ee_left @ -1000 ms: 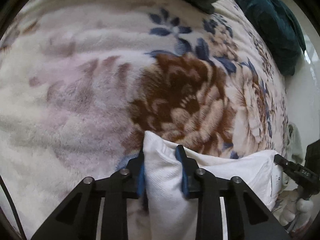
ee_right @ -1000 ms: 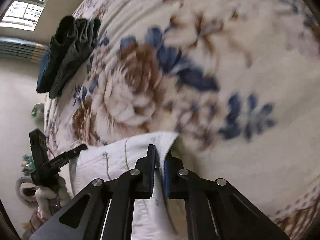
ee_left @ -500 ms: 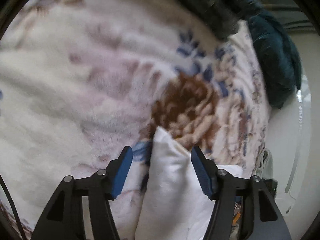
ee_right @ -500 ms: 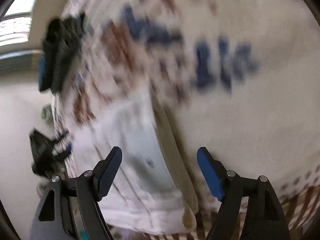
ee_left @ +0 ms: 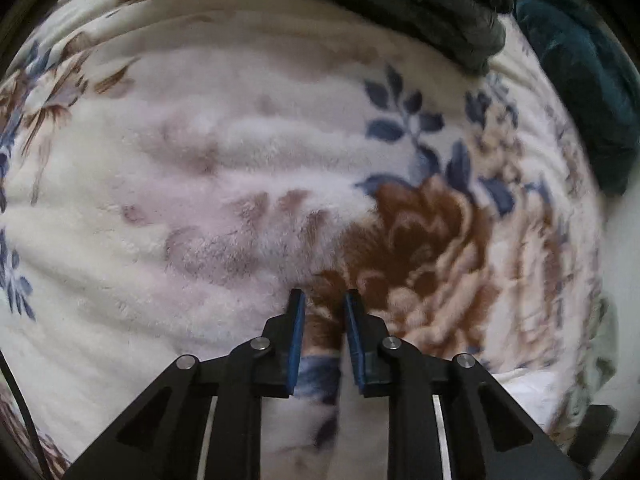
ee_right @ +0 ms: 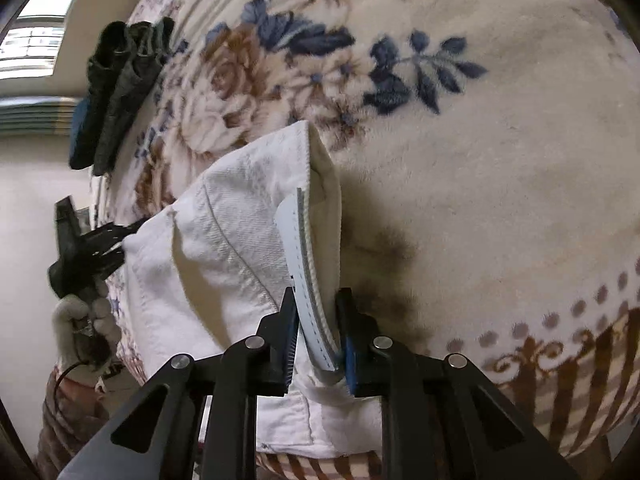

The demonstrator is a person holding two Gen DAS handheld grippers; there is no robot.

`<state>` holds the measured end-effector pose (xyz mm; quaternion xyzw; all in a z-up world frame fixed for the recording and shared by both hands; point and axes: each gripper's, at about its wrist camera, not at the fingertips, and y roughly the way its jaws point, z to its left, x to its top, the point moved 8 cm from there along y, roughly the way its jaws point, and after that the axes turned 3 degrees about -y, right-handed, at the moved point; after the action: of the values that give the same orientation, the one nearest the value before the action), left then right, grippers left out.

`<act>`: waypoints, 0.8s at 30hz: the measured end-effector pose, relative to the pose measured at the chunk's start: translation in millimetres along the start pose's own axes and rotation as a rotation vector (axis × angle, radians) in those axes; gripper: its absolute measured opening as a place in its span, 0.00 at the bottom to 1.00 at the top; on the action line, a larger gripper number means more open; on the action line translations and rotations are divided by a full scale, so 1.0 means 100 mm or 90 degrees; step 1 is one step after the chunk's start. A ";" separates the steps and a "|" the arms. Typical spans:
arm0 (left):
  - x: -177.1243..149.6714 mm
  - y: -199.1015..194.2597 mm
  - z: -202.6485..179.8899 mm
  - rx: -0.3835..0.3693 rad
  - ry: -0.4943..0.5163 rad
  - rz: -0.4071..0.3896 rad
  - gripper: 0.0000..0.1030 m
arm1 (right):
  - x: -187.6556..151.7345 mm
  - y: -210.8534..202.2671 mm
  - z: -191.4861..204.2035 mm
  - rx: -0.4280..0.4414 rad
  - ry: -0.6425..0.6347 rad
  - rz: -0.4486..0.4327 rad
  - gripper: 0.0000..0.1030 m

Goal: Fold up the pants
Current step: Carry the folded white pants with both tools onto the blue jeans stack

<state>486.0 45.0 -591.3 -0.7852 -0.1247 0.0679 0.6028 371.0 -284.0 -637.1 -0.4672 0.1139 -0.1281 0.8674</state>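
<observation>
**Left side.** The left gripper (ee_left: 322, 300) pointed steeply down at the floral blanket (ee_left: 200, 160). Its jaws had just been closing and stood nearly together with a slim gap. Only blanket showed between the tips. In the right wrist view the same gripper, held by a gloved hand (ee_right: 80, 320), met the far edge of the pants (ee_right: 224, 240). Whether it pinched that edge could not be told.

**Centre.** The white pants lay on the blanket near its edge, already doubled into a thick bundle. A pile of dark clothes (ee_right: 120, 80) sat well apart at the far end.

**Right side.** The right gripper (ee_right: 316, 300) had also just been closing. It was clamped on the near edge of the pants, with a pale label (ee_right: 300, 260) caught between the pads.

**Assessment.** A regrasp between folds appeared to be in hand. The next move likely calls for a confirmed left-hand pinch. Both edges would then be lifted together and carried across evenly, so the layers do not slip.
</observation>
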 end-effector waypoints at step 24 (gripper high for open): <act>-1.22 0.03 0.06 -0.205 -0.068 0.072 0.93 | -0.02 0.41 0.13 0.228 -0.060 0.133 1.00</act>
<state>368.0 15.4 -601.3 -0.8727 -0.1212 0.1228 0.4567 378.4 -251.4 -664.0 -0.2967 0.0963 -0.0333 0.9495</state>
